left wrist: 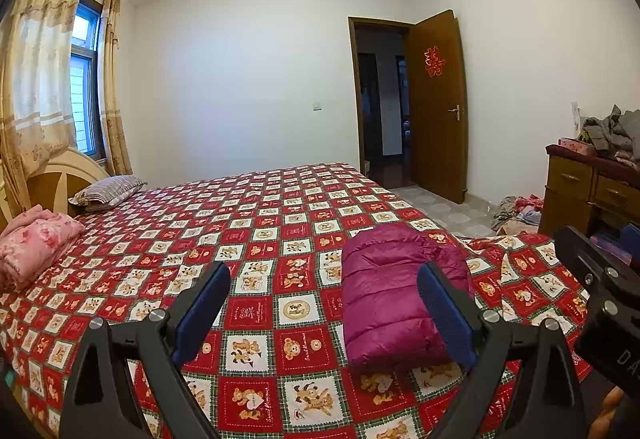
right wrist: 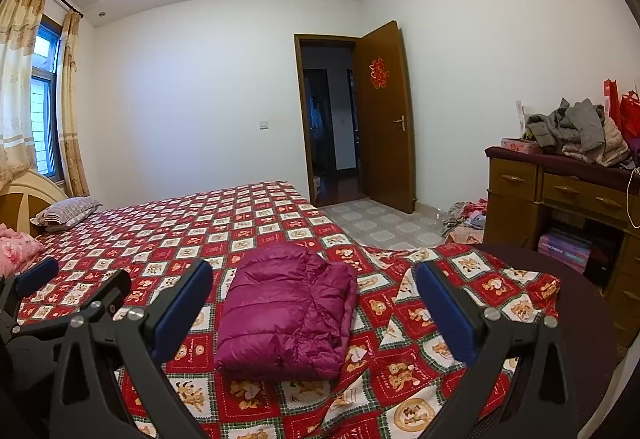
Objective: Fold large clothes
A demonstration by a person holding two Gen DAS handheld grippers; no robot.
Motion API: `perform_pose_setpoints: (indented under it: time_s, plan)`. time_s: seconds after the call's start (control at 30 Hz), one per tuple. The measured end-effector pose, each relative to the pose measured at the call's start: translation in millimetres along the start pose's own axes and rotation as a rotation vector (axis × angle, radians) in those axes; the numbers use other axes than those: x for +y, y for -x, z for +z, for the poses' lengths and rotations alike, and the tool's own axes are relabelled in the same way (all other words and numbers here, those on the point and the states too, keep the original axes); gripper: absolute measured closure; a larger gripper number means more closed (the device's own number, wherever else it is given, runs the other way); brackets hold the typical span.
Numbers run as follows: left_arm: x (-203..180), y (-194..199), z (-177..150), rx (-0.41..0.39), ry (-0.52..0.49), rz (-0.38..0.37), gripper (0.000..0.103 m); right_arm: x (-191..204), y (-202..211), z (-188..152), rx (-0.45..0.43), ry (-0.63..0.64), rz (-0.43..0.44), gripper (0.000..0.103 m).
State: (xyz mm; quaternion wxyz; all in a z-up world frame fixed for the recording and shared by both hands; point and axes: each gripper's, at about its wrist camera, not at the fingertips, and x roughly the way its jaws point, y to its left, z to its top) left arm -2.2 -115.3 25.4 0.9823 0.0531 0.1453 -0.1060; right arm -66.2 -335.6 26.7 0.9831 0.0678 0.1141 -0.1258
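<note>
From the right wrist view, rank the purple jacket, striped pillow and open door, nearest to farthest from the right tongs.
1. Purple jacket, folded on the bed just ahead of the right tongs.
2. Striped pillow, far left by the headboard.
3. Open door, across the room.

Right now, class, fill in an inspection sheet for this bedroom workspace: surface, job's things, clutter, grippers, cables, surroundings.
Surface: bed under a red bear-patterned bedspread, one corner rumpled at the near right.
Job's things: purple jacket lies folded on the bedspread.
Clutter: pink quilt and pillow by the headboard; heap of clothes on the dresser; more clothes on the floor.
Grippers: left gripper and right gripper, both with jaws open, holding nothing, above the bed.
Cables: a thin cord hangs at the dresser's right edge.
Surroundings: door open, curtained window on the left.
</note>
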Motion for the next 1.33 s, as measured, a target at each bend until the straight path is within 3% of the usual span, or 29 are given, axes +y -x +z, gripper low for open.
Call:
perform_pose_setpoints:
  time_s: [0.4,0.6,1.33]
  plan:
    - [1,-5,-2,0.014,-0.006,0.004,0.008,2,1,-1,0.003,-0.001,-0.012,0.0]
    - [0,-9,-3,0.003,-0.021,0.048,0.008,2,0,1,0.001,0.001,-0.015,0.0]
    - [0,-12,-4,0.021,-0.021,-0.002,0.008,-1,-4,5,0.035,-0.008,-0.009,0.0]
